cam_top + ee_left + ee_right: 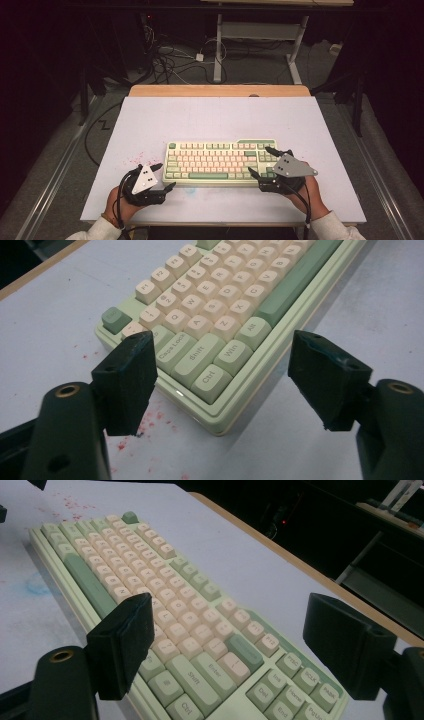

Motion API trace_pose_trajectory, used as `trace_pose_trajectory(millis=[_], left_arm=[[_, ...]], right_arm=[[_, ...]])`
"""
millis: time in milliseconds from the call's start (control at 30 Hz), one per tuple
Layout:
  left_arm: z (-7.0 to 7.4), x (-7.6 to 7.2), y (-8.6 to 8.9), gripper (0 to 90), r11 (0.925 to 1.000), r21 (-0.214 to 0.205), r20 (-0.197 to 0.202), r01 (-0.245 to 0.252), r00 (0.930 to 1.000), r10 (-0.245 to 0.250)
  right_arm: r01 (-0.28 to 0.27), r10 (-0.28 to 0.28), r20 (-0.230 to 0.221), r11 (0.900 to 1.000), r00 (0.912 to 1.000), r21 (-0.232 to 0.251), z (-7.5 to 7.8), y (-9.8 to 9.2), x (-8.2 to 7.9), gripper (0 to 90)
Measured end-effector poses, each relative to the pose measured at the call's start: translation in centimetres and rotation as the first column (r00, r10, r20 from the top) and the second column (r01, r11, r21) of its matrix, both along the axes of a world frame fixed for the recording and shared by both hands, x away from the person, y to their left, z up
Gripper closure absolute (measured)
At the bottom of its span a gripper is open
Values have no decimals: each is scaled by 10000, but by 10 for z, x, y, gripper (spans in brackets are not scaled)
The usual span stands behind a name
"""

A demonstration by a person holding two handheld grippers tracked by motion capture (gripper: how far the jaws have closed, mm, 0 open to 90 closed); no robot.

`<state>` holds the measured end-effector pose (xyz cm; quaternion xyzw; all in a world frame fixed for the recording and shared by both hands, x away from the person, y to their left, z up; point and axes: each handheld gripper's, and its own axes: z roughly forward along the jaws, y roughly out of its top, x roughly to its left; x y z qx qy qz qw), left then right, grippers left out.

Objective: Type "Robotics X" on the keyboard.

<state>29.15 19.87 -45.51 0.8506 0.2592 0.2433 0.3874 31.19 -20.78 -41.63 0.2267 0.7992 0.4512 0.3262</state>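
keyboard (221,161) lay flat mid-worktop (150,125) | left gripper (162,176) at its left end, fingers apart, empty | right gripper (261,161) straddling right end, fingers apart, apparently poised to grip both ends

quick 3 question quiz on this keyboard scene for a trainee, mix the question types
1. True or false: the left gripper is clamped on the keyboard.
2. Which end of the keyboard is the right gripper at, in the high view? A) left B) right
3. Fill in: red specks mark the white table near the keyboard's ____ end.

Key: 1 false, its jaws stand open near the corner. 2 B. 3 left.
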Motion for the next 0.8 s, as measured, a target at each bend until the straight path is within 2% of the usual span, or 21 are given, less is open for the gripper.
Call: trace_pose_trajectory(millis=[100, 233, 333, 500, 633, 800], left_arm=[[2, 2, -3, 317, 10000, -11, -41, 59, 10000, -59], [4, 5, -7, 487, 9983, -181, -400, 560, 9976, -566], [6, 6, -10, 636, 9967, -109, -522, 800, 9954, -804], [8, 11, -15, 813, 9961, -18, -773, 884, 9931, -883], [8, 16, -20, 877, 9967, 182, -1025, 786, 9918, -764], [10, 20, -26, 877, 9960, 390, -1211, 809, 9898, -756]], right_arm=[[56, -56, 3, 10000, 10000, 17, -2, -6, -4, 212], [133, -133, -110, 9999, 9999, 43, -7, -14, -11, 212], [198, -197, -201, 9998, 9996, 57, -10, -20, -15, 212], [396, -395, -277, 9992, 9988, 40, -13, -28, -20, 212], [544, -545, -195, 9985, 9983, -40, -13, -34, -21, 214], [646, -646, -177, 9979, 9978, -40, -14, -37, -20, 214]])
